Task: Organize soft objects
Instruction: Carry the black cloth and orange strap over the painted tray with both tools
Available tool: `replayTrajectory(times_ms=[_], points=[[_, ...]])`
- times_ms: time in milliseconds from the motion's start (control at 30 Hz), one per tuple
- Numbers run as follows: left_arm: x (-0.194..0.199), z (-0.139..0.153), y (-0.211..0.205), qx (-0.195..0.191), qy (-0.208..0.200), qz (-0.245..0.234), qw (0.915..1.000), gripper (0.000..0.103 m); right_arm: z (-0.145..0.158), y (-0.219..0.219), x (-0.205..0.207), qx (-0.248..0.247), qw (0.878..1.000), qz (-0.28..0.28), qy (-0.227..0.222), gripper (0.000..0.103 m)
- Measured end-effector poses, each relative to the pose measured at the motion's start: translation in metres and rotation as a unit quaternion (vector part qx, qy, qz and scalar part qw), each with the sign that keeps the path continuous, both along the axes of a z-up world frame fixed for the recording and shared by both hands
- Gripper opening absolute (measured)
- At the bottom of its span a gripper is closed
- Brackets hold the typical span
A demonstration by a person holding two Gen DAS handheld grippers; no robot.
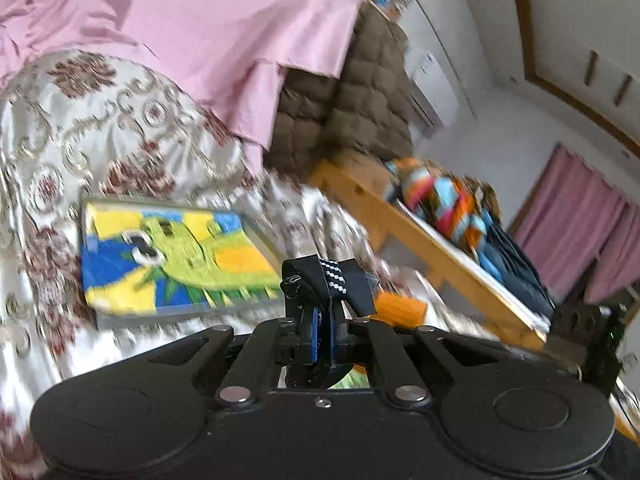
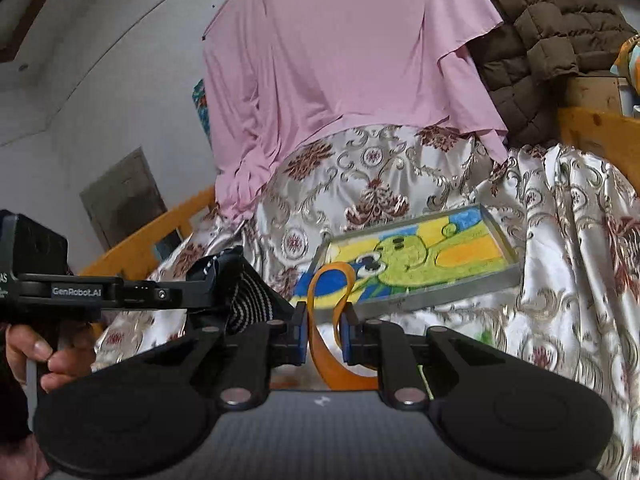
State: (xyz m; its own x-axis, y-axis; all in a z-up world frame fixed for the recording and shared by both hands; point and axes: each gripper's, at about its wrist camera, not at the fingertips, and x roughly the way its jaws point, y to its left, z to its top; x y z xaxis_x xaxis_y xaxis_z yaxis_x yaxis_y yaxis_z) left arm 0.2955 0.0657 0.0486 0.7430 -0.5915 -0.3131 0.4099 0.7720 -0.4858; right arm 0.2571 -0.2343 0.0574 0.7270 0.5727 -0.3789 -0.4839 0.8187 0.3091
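Socks are being gathered toward the clear tray (image 2: 416, 264) with the bright frog towel, lying near the bed's (image 2: 560, 240) foot edge. Left hand-held gripper (image 1: 316, 312) is clamping fully shut on a black dotted sock (image 1: 332, 280). Right hand-held gripper (image 2: 325, 332) is pinching a looped orange band (image 2: 332, 280), seemingly another sock. Both are hanging just short of the tray, its long axis running crosswise ahead of them; neither hand looks clearly nearer.

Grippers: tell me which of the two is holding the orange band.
The right gripper: an orange band loops up between its fingers. The left gripper is shut on a black fabric piece with white dots instead.
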Motion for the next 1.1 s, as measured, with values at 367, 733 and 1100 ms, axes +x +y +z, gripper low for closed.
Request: replayTrajectory(times_ms=[367, 733, 1100], points=[[0.112, -0.031, 0.002, 0.066, 0.011, 0.072, 0.9951, 0.005, -0.006, 0.042, 0.109, -0.028, 0.999, -0.020, 0.024, 0.018], [0.190, -0.075, -0.031, 0.102, 0.026, 0.066, 0.9922, 0.005, -0.034, 0.063, 0.227, -0.025, 0.996, -0.058, 0.062, 0.018], [0.228, -0.086, -0.054, 0.220, 0.042, 0.098, 0.9697, 0.005, -0.082, 0.046, 0.288, 0.009, 0.987, -0.095, 0.130, 0.019]])
